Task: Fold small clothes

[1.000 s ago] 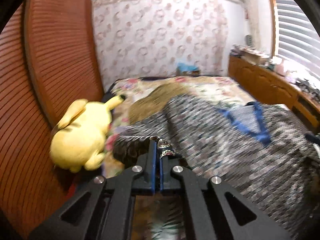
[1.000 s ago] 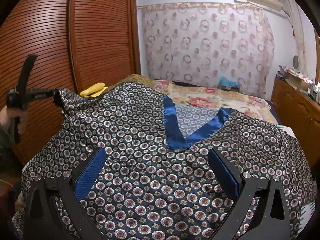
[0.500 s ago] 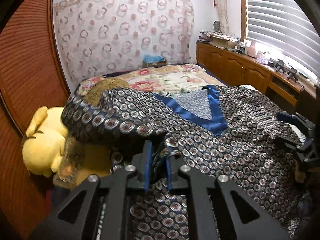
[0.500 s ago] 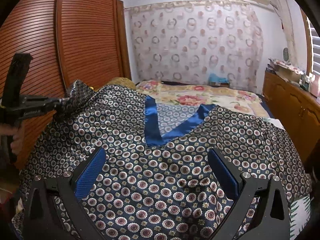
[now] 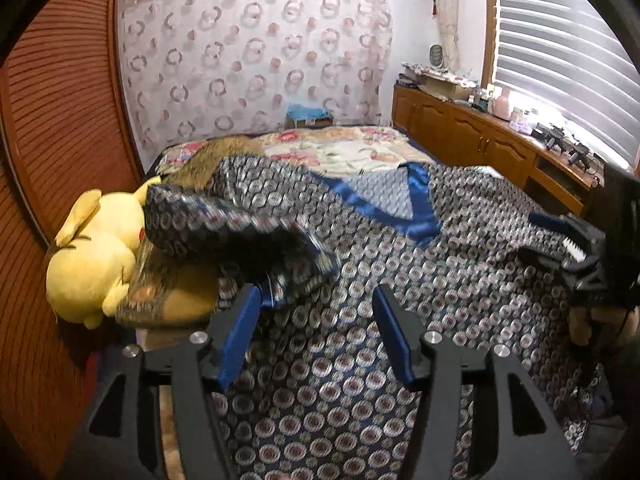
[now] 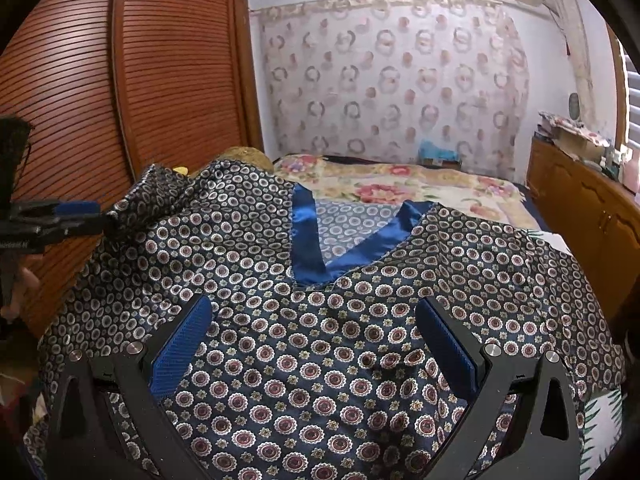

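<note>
A dark patterned garment (image 6: 320, 368), printed with small rings and trimmed with a blue satin V-neck (image 6: 316, 256), is spread over the bed (image 6: 400, 188). In the right wrist view it fills the frame from 3 o'clock round to 9 o'clock, with the neckline just above centre.

The left hand-held gripper (image 5: 316, 336) is seen with its blue pads (image 5: 240, 332) standing apart; its jaws have just been opening. No pad is pressed on the cloth. A blurred fold of the sleeve (image 5: 240, 232) is seen loose at about 10 o'clock of that gripper, its edge just beside the left pad. In the right wrist view the same gripper (image 6: 60, 220) is seen at 9 o'clock, near the bunched sleeve (image 6: 156, 192).

The right hand-held gripper (image 6: 316, 348) is held wide open over the garment's chest, nothing being clamped between its pads (image 6: 180, 352). It is also seen at 3 o'clock in the left wrist view (image 5: 560, 240).

A yellow plush toy (image 5: 92, 256) is found at 9 o'clock of the left wrist view, against the wooden louvred door (image 5: 44, 152). A wooden cabinet (image 5: 472, 140) is seen at 2 o'clock, under the window blinds (image 5: 560, 48). A patterned curtain (image 6: 392, 80) is hung behind the bed.
</note>
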Tool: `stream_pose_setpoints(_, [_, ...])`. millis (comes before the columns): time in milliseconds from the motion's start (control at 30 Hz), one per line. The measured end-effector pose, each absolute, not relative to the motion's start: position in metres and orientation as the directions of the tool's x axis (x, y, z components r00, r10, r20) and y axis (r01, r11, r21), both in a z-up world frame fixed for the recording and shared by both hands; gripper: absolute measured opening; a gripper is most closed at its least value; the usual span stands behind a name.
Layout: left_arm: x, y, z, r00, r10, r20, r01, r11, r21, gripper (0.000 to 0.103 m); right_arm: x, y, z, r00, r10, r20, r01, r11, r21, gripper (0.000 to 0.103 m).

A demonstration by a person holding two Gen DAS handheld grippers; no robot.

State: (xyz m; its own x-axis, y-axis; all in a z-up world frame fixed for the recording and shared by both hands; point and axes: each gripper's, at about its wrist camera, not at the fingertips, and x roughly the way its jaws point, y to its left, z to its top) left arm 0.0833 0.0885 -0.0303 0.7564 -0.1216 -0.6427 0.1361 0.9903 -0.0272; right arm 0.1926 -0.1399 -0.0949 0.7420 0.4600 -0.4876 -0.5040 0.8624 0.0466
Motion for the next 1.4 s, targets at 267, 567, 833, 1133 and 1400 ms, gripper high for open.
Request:
stream_pose_setpoints(267, [0.065, 0.13, -0.02, 0.808, -0.084, -0.584, 0.041, 0.995, -0.087, 0.058, 0.193, -0.131, -0.093, 0.732, 0.471, -0.492, -0.523, 0.852, 0.038, 0.103])
stream_pose_setpoints(567, [0.077, 0.19, -0.008, 0.831, -0.001, -0.557, -0.068, 0.992, -0.103, 0.058, 0.202, -0.101, -0.084, 0.697, 0.508, -0.506, -0.589, 0.808, -0.001, 0.103])
stream_pose_setpoints(833, [0.139, 0.21, -0.049, 0.75, -0.016, -0.661, -0.066, 0.993, -0.1, 0.058, 0.221, -0.065, -0.071, 0.663, 0.552, -0.506, -0.649, 0.76, -0.02, 0.103])
stream_pose_setpoints(1133, [0.19, 0.192, -0.068, 0.687, -0.05, -0.725, -0.015, 0.996, -0.083, 0.058, 0.247, -0.067, -0.079, 0.653, 0.546, -0.525, -0.645, 0.764, -0.008, 0.103])
stream_pose_setpoints(1400, [0.226, 0.164, -0.043, 0.698, -0.109, -0.708, 0.054, 0.994, -0.1, 0.058, 0.275, -0.096, -0.088, 0.657, 0.52, -0.546, -0.6, 0.799, 0.04, 0.103])
